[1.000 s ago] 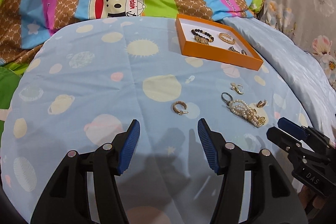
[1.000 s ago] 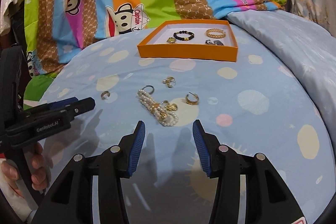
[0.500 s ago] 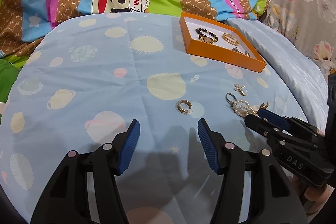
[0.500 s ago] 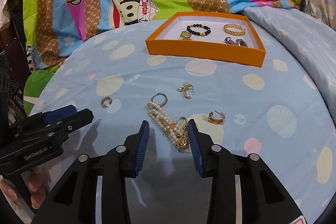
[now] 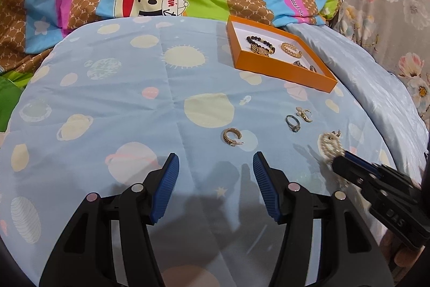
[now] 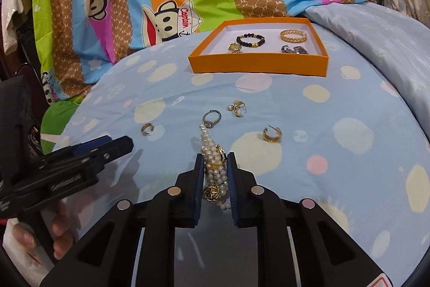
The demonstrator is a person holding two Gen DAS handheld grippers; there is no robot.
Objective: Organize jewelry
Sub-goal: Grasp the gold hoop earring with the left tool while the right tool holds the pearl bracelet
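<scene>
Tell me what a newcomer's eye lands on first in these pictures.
First, the pearl bracelet low in the right wrist view, between the closing jaws of the right gripper. Behind it, the bright orange tray sits at the far edge of the blue planet-print sheet, already holding bracelets. The left gripper hangs open over bare sheet.

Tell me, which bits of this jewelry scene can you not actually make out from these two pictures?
- Pearl bracelet, right wrist view: its near end is hidden between the closing right claw; in the left wrist view it is blurred.
- Dark pieces in the orange box, both views: too small to identify.
- Left claw, right wrist view: seen side-on, so its gap is hidden.
</scene>
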